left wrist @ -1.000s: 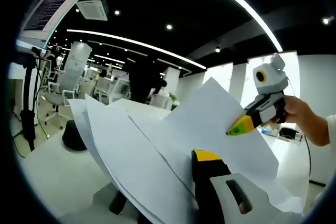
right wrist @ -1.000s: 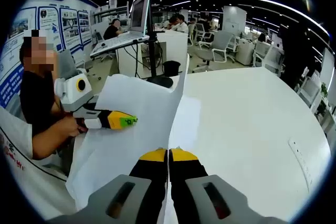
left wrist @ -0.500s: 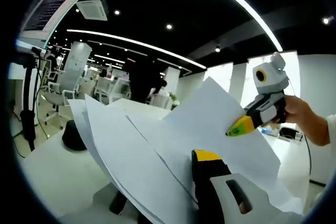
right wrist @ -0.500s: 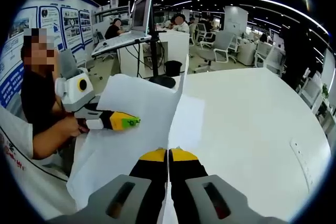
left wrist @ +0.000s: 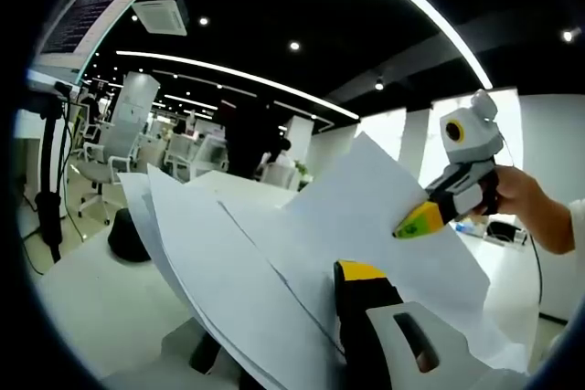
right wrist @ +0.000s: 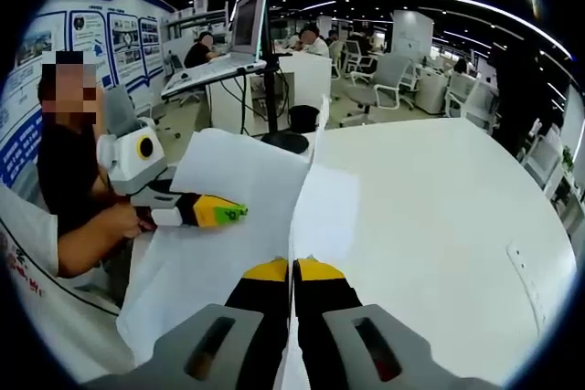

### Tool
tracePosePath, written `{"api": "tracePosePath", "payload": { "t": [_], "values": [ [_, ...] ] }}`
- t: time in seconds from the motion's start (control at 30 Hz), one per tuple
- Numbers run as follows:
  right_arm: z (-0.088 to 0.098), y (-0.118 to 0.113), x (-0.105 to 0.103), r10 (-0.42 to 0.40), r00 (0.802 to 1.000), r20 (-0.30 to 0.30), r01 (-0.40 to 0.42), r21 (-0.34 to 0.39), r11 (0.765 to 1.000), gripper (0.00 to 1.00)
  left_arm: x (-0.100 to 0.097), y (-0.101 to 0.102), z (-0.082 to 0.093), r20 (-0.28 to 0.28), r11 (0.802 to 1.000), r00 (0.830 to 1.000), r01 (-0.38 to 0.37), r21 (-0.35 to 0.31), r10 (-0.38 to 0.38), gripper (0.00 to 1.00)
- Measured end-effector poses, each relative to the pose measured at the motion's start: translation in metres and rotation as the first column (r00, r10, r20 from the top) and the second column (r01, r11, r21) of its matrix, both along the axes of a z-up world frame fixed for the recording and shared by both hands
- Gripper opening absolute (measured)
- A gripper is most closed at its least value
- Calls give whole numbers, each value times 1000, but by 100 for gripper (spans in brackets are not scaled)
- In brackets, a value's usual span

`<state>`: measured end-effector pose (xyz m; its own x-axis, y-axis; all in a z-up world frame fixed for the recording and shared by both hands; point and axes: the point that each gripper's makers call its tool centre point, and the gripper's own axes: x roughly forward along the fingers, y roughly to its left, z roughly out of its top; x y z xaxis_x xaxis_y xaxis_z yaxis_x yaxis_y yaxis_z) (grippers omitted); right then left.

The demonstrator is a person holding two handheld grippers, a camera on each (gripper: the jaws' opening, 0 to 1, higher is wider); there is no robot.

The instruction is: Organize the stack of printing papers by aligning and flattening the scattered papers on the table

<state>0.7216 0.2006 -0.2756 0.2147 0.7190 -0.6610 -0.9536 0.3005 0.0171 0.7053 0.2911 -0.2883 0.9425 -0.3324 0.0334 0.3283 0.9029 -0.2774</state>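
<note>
While fanned sheets of printing papers stand lifted off the white tabletop, the right gripper has its yellow-tipped jaws closed on their near edge, and the left gripper, seen at left, pinches the far-left side of the stack.

In the right gripper view, the papers stand on edge over the table, left of its bare expanse. The left gripper lies against their left face. The right gripper sits at their near edge. Behind the table stand a desk and chairs.
</note>
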Motion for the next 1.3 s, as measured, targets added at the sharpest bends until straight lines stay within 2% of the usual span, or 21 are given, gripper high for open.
{"api": "tracePosePath", "payload": {
  "t": [0.67,1.3],
  "values": [
    [-1,1,0,-2,1000,-3,2,-1,1000,0,-1,0,0,1,1000,1000,-1,1,1,22],
    [4,6,-1,-4,1000,-19,4,33,999,0,-4,-2,5,15,999,1000,12,-31,-11,24]
  ]
}}
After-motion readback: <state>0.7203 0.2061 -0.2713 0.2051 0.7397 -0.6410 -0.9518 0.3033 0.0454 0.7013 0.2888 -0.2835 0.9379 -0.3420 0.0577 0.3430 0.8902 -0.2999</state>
